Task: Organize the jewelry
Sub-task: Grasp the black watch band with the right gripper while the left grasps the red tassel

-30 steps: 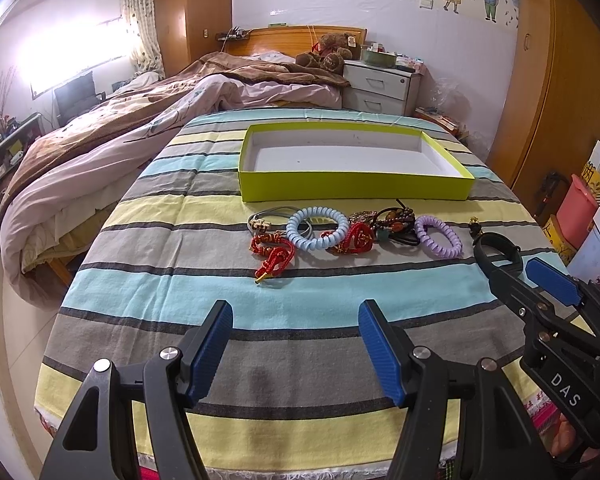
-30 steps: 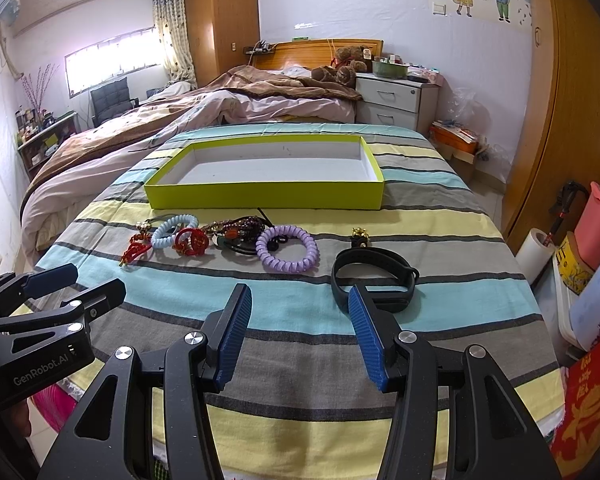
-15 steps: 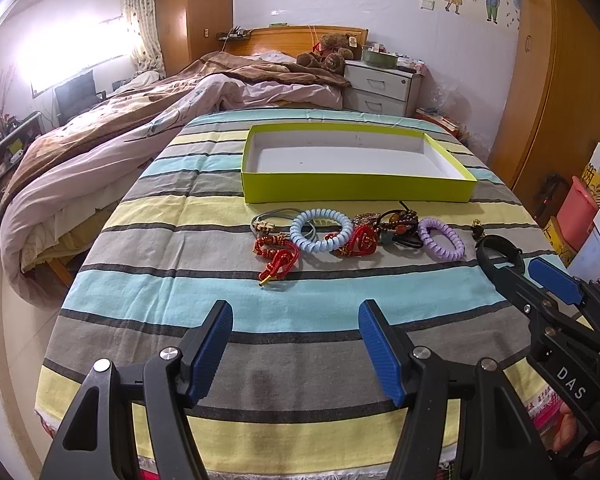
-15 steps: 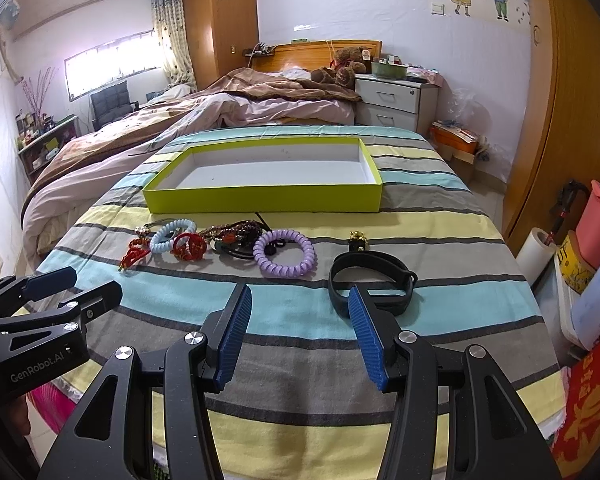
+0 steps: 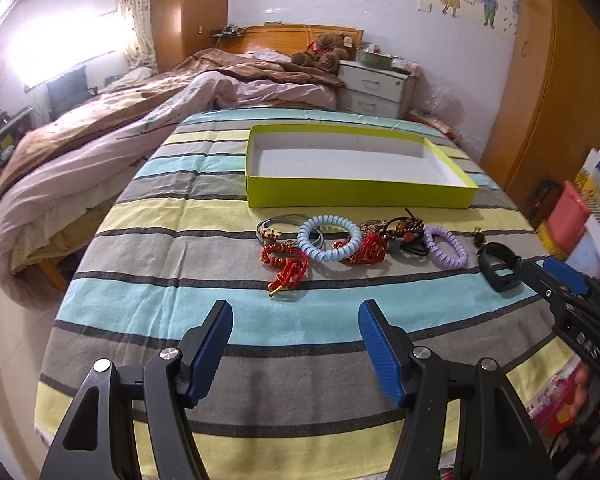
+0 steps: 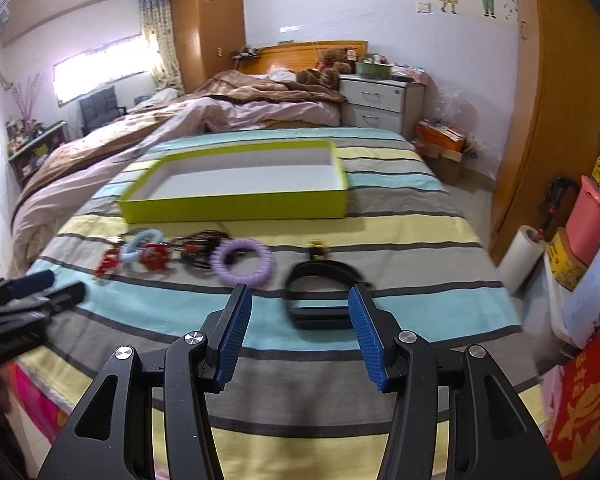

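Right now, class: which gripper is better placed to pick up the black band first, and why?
Right. The right gripper is open with the black band lying directly ahead of its fingertips; the left gripper faces bare cloth short of the red bracelet.

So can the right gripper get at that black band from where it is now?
Probably yes. The right gripper is open, and the black band lies flat on the striped cloth just ahead of its fingers, apart from the purple coil ring. Nothing sits between them.
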`<state>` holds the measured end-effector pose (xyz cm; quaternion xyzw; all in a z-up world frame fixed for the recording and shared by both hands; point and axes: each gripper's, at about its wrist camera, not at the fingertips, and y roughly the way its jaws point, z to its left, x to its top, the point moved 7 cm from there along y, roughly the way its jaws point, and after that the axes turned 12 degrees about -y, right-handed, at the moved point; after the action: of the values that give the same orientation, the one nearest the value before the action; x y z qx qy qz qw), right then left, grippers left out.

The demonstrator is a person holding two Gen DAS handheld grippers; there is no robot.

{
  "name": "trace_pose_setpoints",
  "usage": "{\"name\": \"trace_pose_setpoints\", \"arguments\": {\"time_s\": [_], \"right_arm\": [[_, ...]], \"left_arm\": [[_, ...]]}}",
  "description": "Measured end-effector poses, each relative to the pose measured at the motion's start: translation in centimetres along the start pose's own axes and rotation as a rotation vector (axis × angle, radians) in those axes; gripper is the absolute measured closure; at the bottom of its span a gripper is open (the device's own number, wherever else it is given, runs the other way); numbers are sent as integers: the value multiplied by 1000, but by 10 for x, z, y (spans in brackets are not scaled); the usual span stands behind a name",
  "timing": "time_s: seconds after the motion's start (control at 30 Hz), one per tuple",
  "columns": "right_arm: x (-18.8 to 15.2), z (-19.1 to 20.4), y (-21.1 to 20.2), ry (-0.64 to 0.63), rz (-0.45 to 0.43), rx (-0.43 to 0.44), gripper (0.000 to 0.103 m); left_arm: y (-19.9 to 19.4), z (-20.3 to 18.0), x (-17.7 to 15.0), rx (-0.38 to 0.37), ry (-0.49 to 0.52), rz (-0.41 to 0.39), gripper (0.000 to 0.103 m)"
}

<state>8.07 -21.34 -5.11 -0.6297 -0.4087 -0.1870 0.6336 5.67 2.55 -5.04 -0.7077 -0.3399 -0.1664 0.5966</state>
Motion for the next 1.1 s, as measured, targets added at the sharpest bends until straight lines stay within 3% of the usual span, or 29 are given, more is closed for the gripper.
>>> {"name": "trace_pose_setpoints", "arguments": {"time_s": [0.13,0.27,0.53,0.87,0.9,0.97,1.1], "right_arm": [[-8,-31,6,24,39,-56,51],[-13,-46,21,44,93,-44,51],[-8,-48,49,19,141,78,51],[-2,-33,73,-114,208,168,52],[-2,-32,72,-118,203,174,56],[-3,-33,72,-108,204,188,75],[-4,-37,70,-92,201,183,86]], "left_arm": [[3,16,5,-17,-33,14,38],[10,28,8,-17,-51,45,38],[17,31,10,-67,-38,95,38],[21,30,17,-65,-41,111,38],[22,30,17,-63,-38,117,38],[23,29,17,-75,-40,128,38],[28,24,20,-82,-32,138,38]]}}
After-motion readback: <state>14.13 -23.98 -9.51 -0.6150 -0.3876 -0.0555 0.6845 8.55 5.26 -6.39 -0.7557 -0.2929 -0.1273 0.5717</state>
